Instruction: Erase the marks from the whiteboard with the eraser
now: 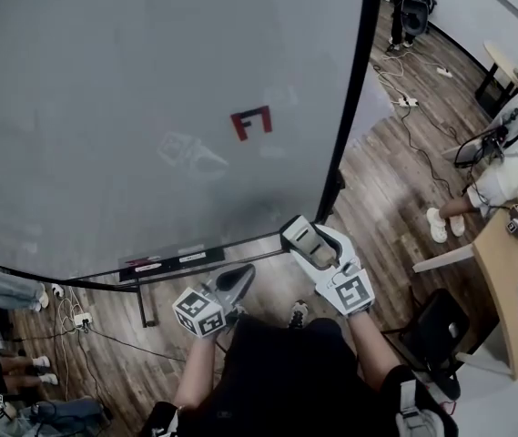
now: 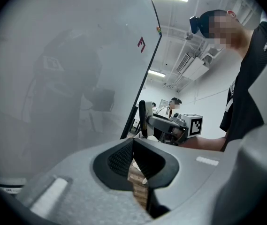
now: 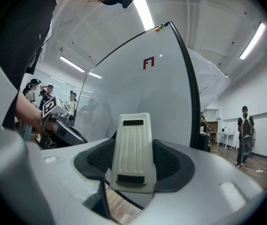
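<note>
A large whiteboard [image 1: 104, 107] stands in front of me with a red mark [image 1: 251, 121] right of its middle and a faint grey smudge [image 1: 190, 153] just left of it. My right gripper [image 1: 304, 239] is shut on the white ribbed eraser [image 1: 302, 238], held below the board's lower right corner and apart from the surface. In the right gripper view the eraser [image 3: 133, 149] sits upright between the jaws, with the red mark [image 3: 148, 62] above it. My left gripper [image 1: 238, 279] hangs shut and empty beside it, below the board's tray. The left gripper view also shows the mark [image 2: 141, 44].
The board's tray [image 1: 163, 262] holds markers. A wooden table [image 1: 513, 289] and a black chair [image 1: 436, 330] stand at the right, with a seated person [image 1: 504, 171] beyond. Cables and a power strip [image 1: 76, 321] lie on the floor at the left, near other people's legs.
</note>
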`<action>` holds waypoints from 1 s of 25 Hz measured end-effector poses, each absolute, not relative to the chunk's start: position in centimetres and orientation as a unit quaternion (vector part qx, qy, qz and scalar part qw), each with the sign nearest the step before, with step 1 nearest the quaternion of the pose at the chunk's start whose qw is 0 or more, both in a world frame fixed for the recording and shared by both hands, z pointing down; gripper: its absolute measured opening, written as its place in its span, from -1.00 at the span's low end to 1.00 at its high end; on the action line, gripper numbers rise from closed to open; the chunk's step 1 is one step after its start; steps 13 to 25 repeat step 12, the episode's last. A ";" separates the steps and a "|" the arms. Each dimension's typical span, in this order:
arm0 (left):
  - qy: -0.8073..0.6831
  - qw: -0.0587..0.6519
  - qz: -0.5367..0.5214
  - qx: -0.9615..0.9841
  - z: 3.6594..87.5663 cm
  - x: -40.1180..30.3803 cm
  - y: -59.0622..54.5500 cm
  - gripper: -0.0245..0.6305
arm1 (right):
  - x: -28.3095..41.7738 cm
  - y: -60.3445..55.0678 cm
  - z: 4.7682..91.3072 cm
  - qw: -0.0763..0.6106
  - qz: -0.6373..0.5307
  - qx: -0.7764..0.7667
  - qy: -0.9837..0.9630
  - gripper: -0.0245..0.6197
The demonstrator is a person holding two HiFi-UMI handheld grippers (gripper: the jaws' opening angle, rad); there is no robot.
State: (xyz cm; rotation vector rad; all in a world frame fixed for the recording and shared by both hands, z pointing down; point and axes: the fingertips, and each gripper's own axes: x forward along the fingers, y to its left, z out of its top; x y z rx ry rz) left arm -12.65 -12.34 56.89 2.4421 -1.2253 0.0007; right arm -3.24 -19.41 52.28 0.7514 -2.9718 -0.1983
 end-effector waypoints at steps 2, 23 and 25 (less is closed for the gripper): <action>-0.436 0.204 -0.002 0.876 57.1 -13.2 -12.0 -0.89 | -3.8 -19.1 52.4 0.038 -0.068 0.247 -0.966 -0.13; -0.416 0.185 -0.019 0.890 55.1 -20.0 -11.5 -0.89 | -10.2 -17.2 51.9 0.065 -0.087 0.259 -0.960 -0.13; -0.416 0.185 -0.019 0.890 55.1 -20.0 -11.5 -0.89 | -10.2 -17.2 51.9 0.065 -0.087 0.259 -0.960 -0.13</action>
